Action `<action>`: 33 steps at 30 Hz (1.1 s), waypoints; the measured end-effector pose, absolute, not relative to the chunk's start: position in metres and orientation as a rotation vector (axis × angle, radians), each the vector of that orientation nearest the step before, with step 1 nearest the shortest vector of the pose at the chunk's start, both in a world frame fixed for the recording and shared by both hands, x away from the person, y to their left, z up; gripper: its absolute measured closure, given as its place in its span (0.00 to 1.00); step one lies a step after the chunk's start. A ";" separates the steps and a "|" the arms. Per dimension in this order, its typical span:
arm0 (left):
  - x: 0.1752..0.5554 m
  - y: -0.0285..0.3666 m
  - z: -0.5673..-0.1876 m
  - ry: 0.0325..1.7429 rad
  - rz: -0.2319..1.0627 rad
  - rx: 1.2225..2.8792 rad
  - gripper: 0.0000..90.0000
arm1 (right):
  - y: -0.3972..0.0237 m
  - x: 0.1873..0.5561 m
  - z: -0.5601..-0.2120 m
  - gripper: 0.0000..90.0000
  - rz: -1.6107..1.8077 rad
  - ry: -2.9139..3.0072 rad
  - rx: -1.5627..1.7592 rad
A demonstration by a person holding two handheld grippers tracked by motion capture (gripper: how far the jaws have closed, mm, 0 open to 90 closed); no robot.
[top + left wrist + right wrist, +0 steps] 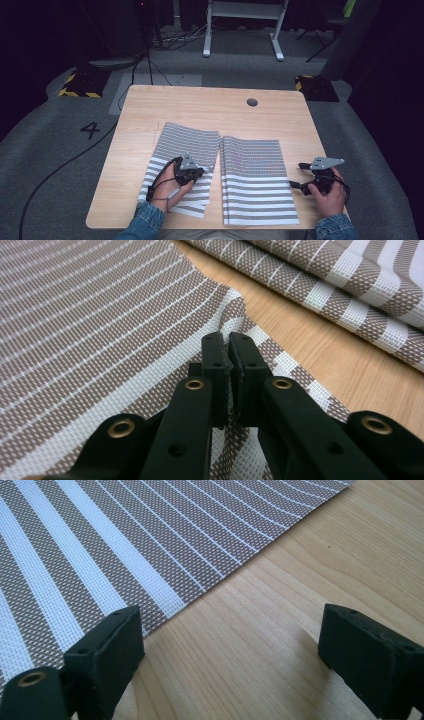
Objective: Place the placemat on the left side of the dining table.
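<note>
The left hand-held gripper [228, 352] is clamped on the left placemat's [90, 325] edge. The woven mat looks light and floppy; grip its edge. The right hand-held gripper [227, 645] stands open over the tabletop [280, 595].

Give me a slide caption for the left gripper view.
Left gripper pinches the edge of the left mat beside the right mat.

Two mats, left [182, 150] and right [255, 175], are brown mesh with thin and broad white stripes, the bench [200, 102] is pale wood, the jaws black.
</note>
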State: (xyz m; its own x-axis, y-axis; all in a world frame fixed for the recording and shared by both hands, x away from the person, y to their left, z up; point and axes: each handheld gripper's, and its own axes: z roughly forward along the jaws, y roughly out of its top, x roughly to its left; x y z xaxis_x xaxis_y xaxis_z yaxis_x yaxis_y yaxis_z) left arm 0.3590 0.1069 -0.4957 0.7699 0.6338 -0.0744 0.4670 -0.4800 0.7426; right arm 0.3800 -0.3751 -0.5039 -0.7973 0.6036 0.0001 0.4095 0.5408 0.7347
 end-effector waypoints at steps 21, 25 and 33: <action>0.359 0.142 -0.402 0.784 0.461 2.041 0.97 | -0.375 0.380 -0.504 0.12 1.110 2.525 0.848; 0.361 0.150 -0.389 0.785 0.516 2.021 0.97 | -0.375 0.380 -0.504 0.12 1.106 2.529 0.845; 0.366 0.173 -0.375 0.808 0.584 1.966 0.97 | -0.375 0.381 -0.504 0.12 1.109 2.529 0.842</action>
